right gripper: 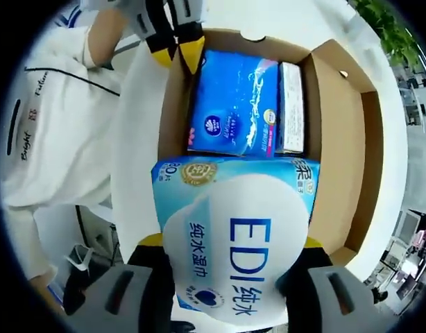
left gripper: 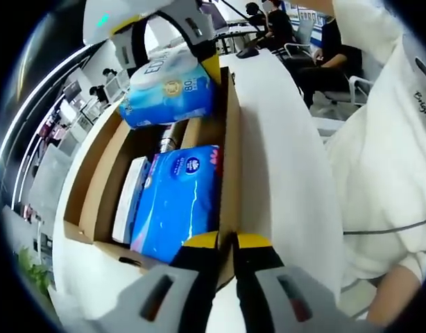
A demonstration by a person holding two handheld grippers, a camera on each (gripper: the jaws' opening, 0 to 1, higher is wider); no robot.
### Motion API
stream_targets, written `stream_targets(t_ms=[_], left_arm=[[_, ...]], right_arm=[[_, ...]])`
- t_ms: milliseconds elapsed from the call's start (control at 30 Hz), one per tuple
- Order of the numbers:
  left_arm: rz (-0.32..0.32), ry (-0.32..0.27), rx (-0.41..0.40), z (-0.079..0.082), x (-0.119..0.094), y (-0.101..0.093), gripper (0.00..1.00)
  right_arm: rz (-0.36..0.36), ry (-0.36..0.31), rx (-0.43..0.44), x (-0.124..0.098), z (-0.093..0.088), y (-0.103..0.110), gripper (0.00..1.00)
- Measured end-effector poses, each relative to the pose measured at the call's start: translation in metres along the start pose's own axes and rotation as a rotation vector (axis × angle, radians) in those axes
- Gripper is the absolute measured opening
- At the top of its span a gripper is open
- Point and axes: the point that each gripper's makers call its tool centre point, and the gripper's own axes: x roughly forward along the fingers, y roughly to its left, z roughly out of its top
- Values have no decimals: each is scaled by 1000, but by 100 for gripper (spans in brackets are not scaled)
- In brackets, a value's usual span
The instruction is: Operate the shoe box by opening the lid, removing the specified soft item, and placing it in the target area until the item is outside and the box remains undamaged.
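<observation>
Right gripper [right gripper: 230, 267] pinches wipes pack [right gripper: 234, 236], raised over open box [right gripper: 338, 139], apparently lifting it out. Left gripper [left gripper: 227, 244] pressed onto near box wall, likely steadying it. Blue pack [left gripper: 178, 198] inside, white carton [left gripper: 130, 198] beside.

The left claw [left gripper: 227, 243] pinches the near wall of the open cardboard shoe box [left gripper: 230, 152] on the white bench [left gripper: 282, 173]. At twelve o'clock, the right claw [left gripper: 199, 45] holds a blue wipes pack [left gripper: 170, 94] over it. Another blue pack [left gripper: 178, 201] lies inside.
</observation>
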Motion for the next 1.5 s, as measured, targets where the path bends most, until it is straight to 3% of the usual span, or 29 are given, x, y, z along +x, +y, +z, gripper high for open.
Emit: stream_targets(t_ms=[200,1200,1500], left_arm=[[1,8,-3,0,0,0,7],[-1,6,6,-1,-1,-1,7],[-1,7,1,-2,-1,-1,7]], right_arm=[[2,24,48,-9,-6,1,62],[-37,34,82,-32,-40,-4,62],[-60,63,133,-58,-68,-10,62]])
